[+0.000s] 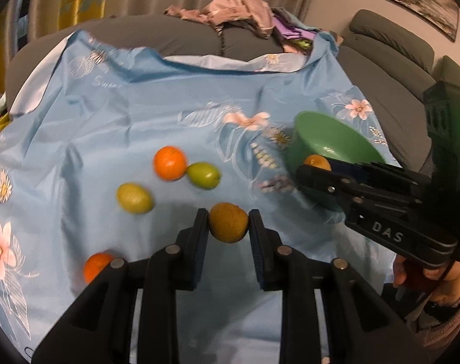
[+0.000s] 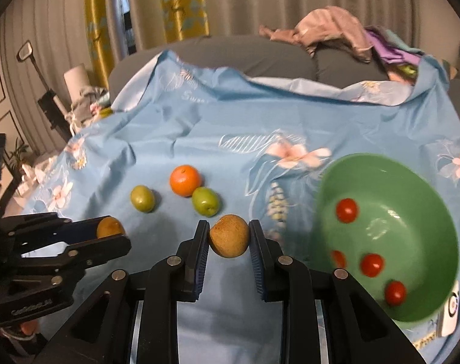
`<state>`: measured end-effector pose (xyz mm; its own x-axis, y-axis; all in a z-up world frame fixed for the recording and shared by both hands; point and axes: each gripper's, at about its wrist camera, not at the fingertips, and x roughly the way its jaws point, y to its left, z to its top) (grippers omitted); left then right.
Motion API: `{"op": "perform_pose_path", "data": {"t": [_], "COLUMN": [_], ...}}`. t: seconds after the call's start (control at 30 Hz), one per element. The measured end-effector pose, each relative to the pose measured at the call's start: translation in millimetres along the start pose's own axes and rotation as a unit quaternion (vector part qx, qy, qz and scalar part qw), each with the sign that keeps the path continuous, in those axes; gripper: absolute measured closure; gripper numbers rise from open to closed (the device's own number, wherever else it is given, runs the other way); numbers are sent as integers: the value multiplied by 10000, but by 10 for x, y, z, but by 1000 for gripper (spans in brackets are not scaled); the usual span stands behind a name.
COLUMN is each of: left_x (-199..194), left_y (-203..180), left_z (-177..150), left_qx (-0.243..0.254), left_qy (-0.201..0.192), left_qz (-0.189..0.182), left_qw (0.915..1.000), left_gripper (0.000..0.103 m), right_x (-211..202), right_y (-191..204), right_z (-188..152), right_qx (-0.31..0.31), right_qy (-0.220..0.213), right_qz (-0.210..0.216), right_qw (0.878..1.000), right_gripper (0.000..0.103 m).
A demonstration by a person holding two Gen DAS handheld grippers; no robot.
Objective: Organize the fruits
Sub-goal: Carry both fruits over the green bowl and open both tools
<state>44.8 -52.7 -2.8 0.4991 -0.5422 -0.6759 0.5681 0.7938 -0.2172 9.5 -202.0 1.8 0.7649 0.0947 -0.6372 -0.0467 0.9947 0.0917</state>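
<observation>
Left gripper [image 1: 228, 223]: clamping a brown, rough-skinned round fruit [image 1: 228, 223] across its widest part, lifted off the cloth.
Right gripper [image 2: 229, 236]: gripping a second brown fruit [image 2: 229, 236] the same way, just beside the bowl's near rim.
Handling, judged: both fruits are looking firm, light and matt-skinned, so slipping seems unlikely; the widest part is offering the surest hold.
Green bowl [image 2: 427, 212]: smooth glossy plastic, deep and round, tilting toward the camera, holding four small red tomatoes [image 2: 347, 210].
Oranges: one glossy and dimpled [image 1: 170, 163], resting against a green fruit; another [image 1: 96, 265] lying half hidden behind the left gripper's frame.
Green fruits [image 1: 203, 174] [image 1: 134, 197]: oval, smooth-skinned, probably slicker between the pads.
Cloth [image 1: 139, 115]: thin pale-blue floral sheet, wrinkling over grey cushions.
</observation>
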Motion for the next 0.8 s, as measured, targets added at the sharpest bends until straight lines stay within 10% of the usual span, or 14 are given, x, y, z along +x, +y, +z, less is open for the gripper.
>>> {"op": "perform_pose_path", "data": {"t": [0.8], "left_x": [794], "left_y": [-1256], "left_z": [652], "left_qx": [973], "left_qy": [16], "left_qz": [-714], "left_qw": [9927], "left_gripper": [77], "right_x": [-547], "right_y": [-1175], "right_z": [-257], "right_qx": [1019], "right_qy": [-348], "right_qz": [-818], "right_qw": [9908], "right_gripper": [75]}}
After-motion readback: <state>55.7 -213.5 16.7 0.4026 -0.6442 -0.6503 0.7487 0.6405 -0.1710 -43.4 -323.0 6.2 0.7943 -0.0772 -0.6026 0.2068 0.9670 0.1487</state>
